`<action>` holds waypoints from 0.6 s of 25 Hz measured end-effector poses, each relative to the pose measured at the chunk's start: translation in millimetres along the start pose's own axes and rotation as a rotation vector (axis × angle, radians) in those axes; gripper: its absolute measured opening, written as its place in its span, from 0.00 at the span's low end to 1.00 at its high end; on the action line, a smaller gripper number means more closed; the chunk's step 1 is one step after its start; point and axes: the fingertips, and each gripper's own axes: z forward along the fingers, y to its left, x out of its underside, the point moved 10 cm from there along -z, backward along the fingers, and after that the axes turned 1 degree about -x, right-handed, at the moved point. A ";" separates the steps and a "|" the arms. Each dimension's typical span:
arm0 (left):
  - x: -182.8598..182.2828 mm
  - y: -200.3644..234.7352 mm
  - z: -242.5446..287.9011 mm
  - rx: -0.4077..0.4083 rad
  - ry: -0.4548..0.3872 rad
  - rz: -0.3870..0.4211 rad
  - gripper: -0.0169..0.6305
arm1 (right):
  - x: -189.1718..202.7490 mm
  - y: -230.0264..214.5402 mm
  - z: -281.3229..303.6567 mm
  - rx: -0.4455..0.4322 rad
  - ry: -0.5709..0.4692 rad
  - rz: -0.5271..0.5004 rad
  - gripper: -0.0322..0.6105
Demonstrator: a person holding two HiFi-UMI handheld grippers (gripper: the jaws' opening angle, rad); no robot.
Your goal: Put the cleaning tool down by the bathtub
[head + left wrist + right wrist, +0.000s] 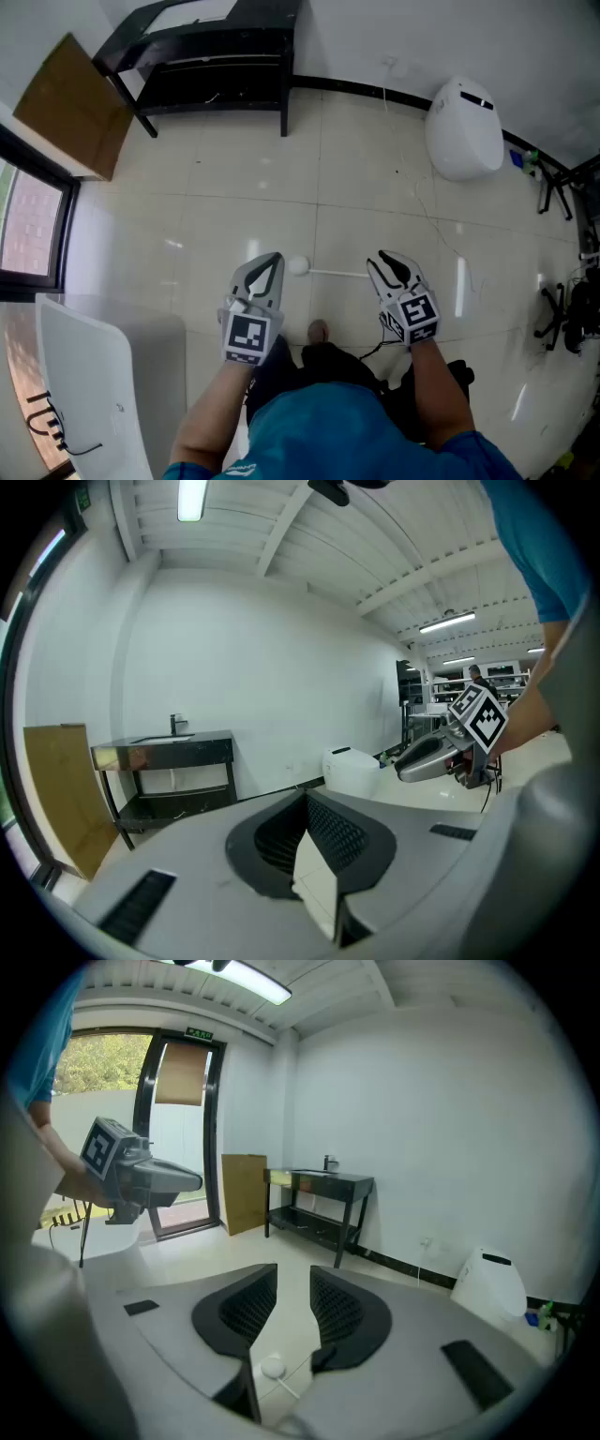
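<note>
Your right gripper has its fingers apart, pinching nothing. The cleaning tool lies on the floor just below them, stick end by their tips. Your left gripper is closed and empty. The put-down looks done (bathtub back-left of your left fingers). Next, lift straight up without bumping the stick.

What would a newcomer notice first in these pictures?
Two grippers, left and right, hang side by side over a pale tiled floor. A thin white cleaning tool lies on the tiles between them. A white toilet stands by the far wall at upper right, a black vanity at the top, and a white bathtub edges in at lower left.
</note>
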 end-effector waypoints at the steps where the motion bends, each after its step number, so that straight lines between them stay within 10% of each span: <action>1: 11.7 6.0 5.6 0.005 0.008 0.007 0.01 | 8.1 4.6 12.9 -0.019 0.015 -0.009 0.26; 15: 264.6 67.5 122.5 0.089 -0.030 -0.043 0.01 | 209.5 15.8 225.9 -0.188 0.139 -0.004 0.27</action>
